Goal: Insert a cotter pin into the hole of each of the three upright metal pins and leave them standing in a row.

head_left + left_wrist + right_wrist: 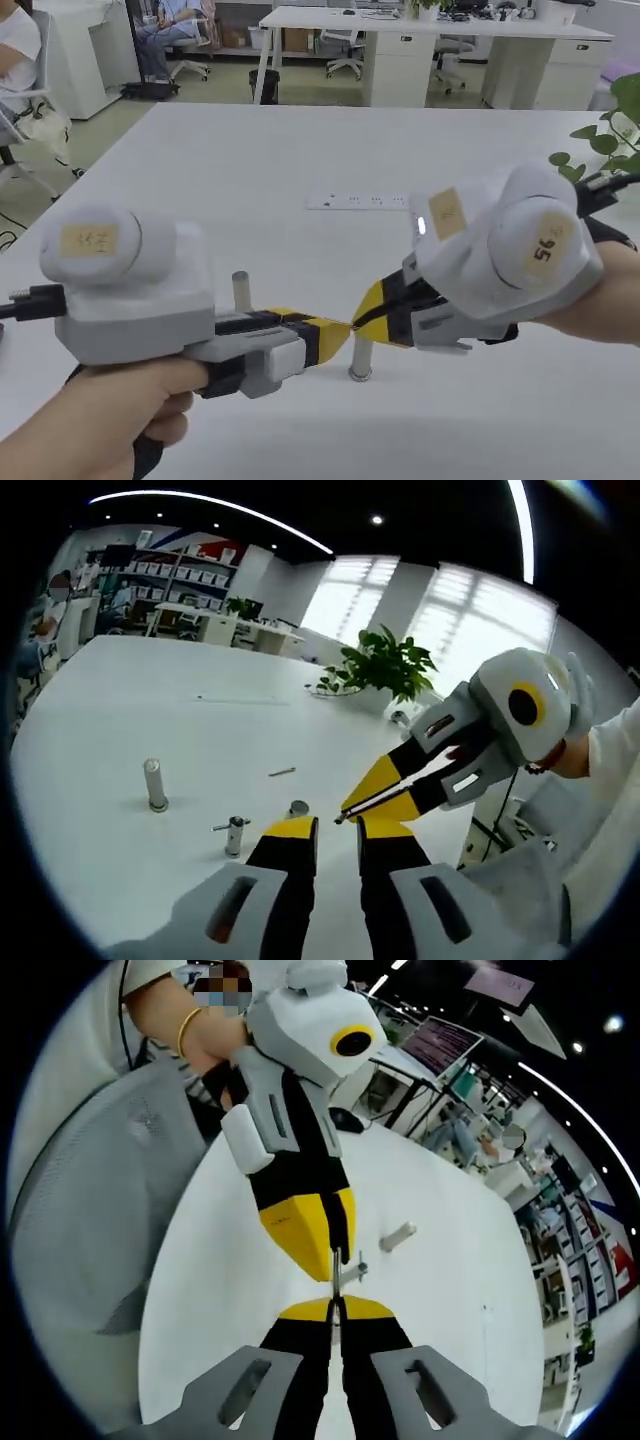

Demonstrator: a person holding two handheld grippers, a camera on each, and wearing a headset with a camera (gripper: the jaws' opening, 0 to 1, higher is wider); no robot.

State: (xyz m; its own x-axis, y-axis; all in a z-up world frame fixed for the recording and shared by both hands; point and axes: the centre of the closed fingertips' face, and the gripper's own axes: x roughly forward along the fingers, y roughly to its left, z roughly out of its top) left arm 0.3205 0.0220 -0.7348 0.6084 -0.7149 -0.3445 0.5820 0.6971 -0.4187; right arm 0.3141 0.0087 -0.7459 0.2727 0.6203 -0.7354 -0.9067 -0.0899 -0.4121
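Three metal pins stand on the white table: a bare one, one with a cotter pin through it, and a third just past my left jaws. The head view has two of them, one behind the left gripper and one under the gripper tips. My right gripper is shut on a thin cotter pin. My left gripper is open and meets it tip to tip, with the cotter pin's free end at its jaws. Both hover above the table.
A loose cotter pin lies on the table beyond the metal pins. A white power strip lies mid-table and a potted plant stands at the right edge. Desks, chairs and seated people are far behind.
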